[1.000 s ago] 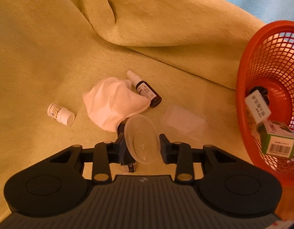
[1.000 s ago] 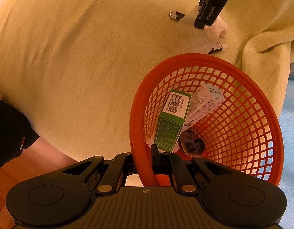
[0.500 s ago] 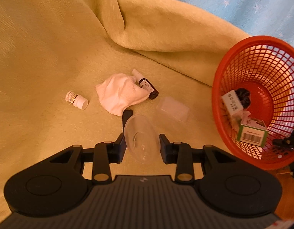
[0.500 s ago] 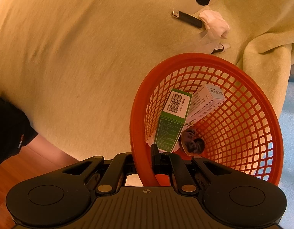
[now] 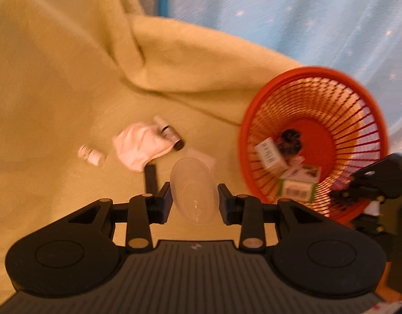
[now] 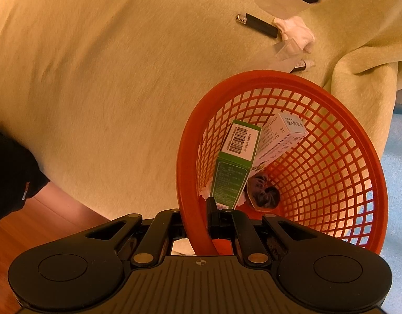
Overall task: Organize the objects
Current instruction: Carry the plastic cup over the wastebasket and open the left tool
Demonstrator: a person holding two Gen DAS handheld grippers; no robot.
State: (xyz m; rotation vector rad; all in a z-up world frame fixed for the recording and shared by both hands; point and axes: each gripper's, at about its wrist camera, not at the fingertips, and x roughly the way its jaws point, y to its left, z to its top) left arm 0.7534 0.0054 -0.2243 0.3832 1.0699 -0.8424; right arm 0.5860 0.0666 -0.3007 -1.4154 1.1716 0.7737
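The left gripper [image 5: 194,198] grasps a clear plastic cup [image 5: 194,187] between its two fingers, the cup held up off the yellow blanket [image 5: 57,91] that covers the surface. The right gripper [image 6: 198,225] is clamped on the near rim of the orange basket [image 6: 331,188], one finger outside the wall and the other inside. Inside the basket lie a green box [image 6: 233,167] with a barcode, a white box [image 6: 282,136] leaning against it, and a dark scrunched item [image 6: 263,193] at the bottom. On the blanket beyond the cup, a black lighter [image 5: 150,176] lies just beside a crumpled white cloth [image 5: 138,146], and a small dark dropper bottle [image 5: 169,134] rests at the cloth's far edge. A small white pill bottle [image 5: 92,155] lies on its side near the cloth, on the side away from the basket. A clear plastic lid [image 5: 201,157] lies flat between the cloth and the basket. A dark sleeve [image 6: 10,175] shows at the left edge of the right wrist view.
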